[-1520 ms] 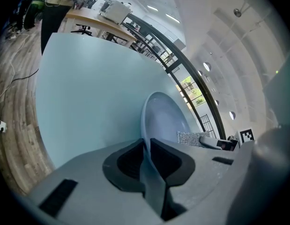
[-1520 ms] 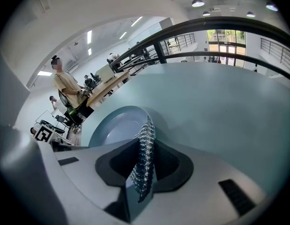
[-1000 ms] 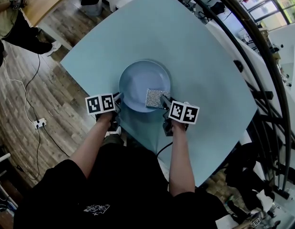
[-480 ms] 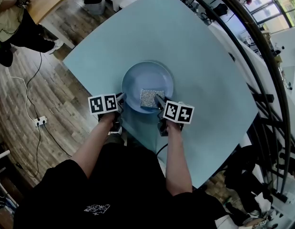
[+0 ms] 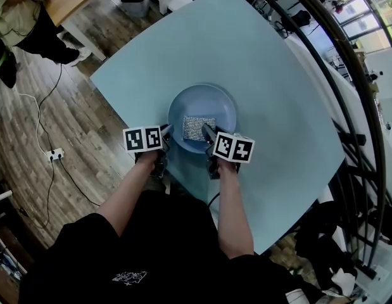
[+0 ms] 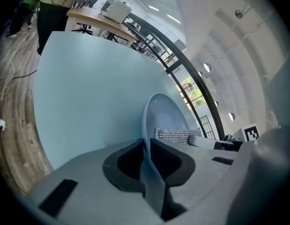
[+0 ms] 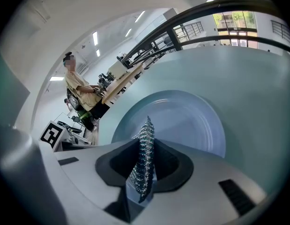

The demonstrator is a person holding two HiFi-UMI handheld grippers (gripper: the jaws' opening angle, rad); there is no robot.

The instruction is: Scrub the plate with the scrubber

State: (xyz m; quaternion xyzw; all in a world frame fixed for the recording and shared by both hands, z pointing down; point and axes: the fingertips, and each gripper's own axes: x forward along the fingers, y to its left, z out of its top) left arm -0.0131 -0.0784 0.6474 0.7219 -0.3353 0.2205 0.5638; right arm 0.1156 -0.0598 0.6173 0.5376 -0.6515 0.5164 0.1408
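**Scrubbing step: plate pinned at the rim, scrubber on its inner face.**
The pale blue table (image 5: 271, 68) fills the centre of the head view, and the blue plate (image 5: 216, 101) lies on it just above mid-frame. The silvery mesh scrubber (image 5: 199, 126) rests on the plate's lower middle. At the plate's lower-left edge the left gripper (image 5: 164, 132) pinches the rim between its jaws. At the lower edge the right gripper (image 5: 207, 134) is clamped on the scrubber's near edge. The scrubbing stroke itself appears to be in hand. The next move probably calls for sweeping the scrubber across the bare upper part of the plate, with the left grip holding it against sliding.
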